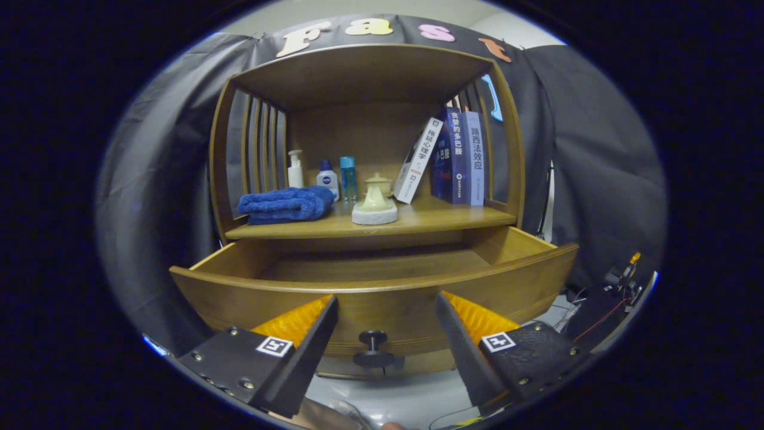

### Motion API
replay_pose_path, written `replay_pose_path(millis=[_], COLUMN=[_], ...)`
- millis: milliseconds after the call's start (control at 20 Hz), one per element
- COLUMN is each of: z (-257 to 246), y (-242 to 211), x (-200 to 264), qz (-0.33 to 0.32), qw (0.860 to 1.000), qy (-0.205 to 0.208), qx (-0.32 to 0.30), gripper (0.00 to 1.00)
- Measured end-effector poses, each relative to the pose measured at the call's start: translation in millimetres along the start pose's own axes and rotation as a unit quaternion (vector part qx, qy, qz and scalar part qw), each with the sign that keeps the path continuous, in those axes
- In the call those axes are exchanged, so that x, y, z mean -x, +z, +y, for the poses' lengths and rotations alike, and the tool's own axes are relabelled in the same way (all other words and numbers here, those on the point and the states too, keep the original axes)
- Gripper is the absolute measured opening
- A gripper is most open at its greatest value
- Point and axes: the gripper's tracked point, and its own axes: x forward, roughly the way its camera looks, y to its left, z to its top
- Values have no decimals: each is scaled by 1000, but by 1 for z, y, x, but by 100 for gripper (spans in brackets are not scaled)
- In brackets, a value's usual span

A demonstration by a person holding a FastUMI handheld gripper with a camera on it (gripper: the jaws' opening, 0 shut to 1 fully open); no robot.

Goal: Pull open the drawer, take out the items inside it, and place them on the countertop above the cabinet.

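Nearest the camera, at six o'clock, the gripper (387, 307) has its two fingers spread wide with nothing between them but open air; neither finger touches anything. Just ahead of the fingers and centred in the gap sits the dark round knob (373, 349) on the drawer front, free of both fingers.

Beyond the knob, the drawer (376, 298) is pulled well out of the wooden cabinet (513, 179). Its curved front panel runs from eight o'clock to three o'clock across the fingertips, and the part of the drawer floor that can be seen over that panel is bare wood; the near strip of the floor is hidden behind the panel, so I cannot tell what lies there.

Farther back, above the drawer, is the countertop (418, 220). On it, at about nine o'clock from the middle, lies a folded blue towel (286, 204). Just behind the towel stand a white pump bottle (295, 169), a small white bottle with a blue cap (327, 177) and a clear blue bottle (348, 177), set side by side. Near the front edge at the centre is a pale teapot (376, 194) on a round white base (374, 217). At two o'clock from the teapot a white book (419, 160) leans against several upright blue books (459, 156), which stand by the cabinet's slatted right side.
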Motion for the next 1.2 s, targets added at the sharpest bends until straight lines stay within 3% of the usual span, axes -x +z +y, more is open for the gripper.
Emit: replay_pose_path(millis=[1200], z=[17], y=[23], x=[-86], qz=[-14], qw=[999], qy=[-5], qx=[44], gripper=[99])
